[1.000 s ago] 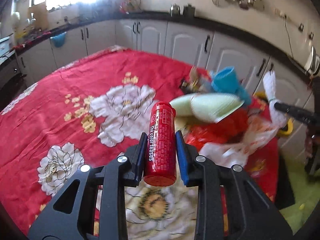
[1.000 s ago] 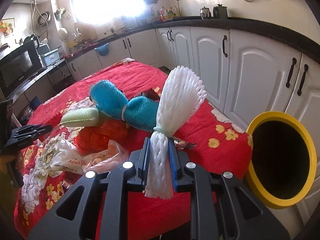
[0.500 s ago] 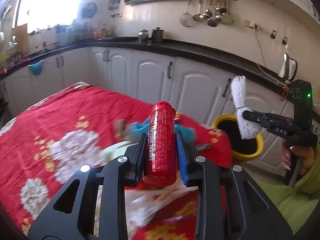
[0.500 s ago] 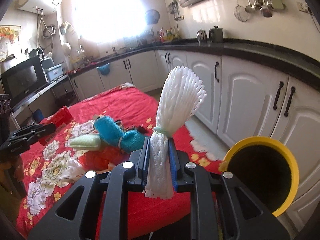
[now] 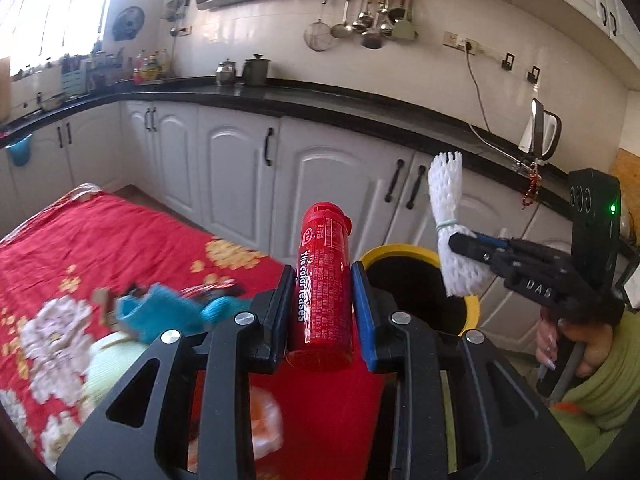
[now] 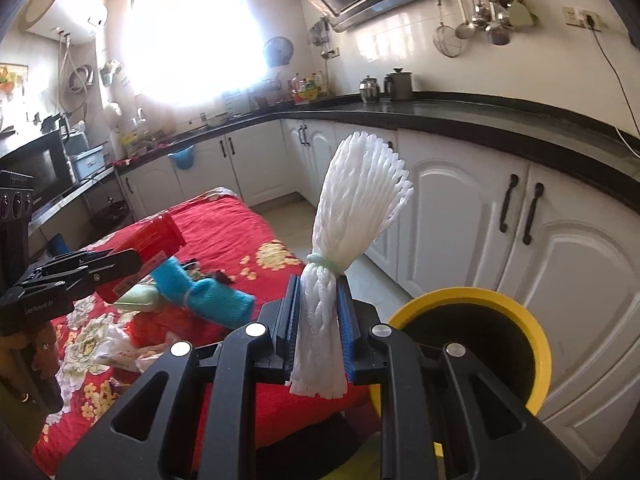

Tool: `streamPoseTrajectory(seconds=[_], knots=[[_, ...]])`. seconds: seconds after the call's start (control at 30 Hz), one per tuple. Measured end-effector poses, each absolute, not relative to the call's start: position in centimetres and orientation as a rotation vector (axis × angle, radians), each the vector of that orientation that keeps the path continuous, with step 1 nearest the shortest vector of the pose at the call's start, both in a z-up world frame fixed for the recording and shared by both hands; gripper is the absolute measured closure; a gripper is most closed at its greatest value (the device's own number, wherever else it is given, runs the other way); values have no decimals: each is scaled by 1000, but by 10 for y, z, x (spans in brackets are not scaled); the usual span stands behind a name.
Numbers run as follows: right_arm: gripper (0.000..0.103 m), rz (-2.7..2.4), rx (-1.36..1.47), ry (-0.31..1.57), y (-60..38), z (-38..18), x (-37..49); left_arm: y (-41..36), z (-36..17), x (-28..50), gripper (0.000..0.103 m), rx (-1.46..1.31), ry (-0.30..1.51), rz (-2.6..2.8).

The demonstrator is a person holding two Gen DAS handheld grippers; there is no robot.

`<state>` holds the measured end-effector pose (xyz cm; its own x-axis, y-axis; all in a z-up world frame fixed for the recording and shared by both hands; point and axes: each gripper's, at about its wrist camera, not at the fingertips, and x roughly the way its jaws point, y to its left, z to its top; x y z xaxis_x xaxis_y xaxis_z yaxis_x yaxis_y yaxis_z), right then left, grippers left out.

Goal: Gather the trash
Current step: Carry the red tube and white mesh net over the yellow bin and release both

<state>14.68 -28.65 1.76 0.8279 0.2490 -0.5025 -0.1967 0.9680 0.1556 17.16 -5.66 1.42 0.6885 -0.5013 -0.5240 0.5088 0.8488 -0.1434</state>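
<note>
The left gripper clamps a red canister upright between its 2 fingers, with the yellow-rimmed bin just past it at 2 o'clock. The right gripper pinches a white foam net bundle, bin at 4 o'clock. Only the left wrist view shows the hand on the right tool; only the right wrist view shows the window and, at 9 o'clock, the blue towel on the red floral cloth
</note>
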Motion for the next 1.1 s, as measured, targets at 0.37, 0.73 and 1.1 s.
streamPoseTrajectory(seconds=[0.37,0.73,1.1], knots=[[85,156,121,563,-337,-2,151,-127,1,201,82,-6,614,-653],[85,119,139,632,-381,-39,162,-196,-36,231,82,-29,705,-715],[85,82,154,741,-417,-93,174,-260,-82,266,82,-42,835,-745]])
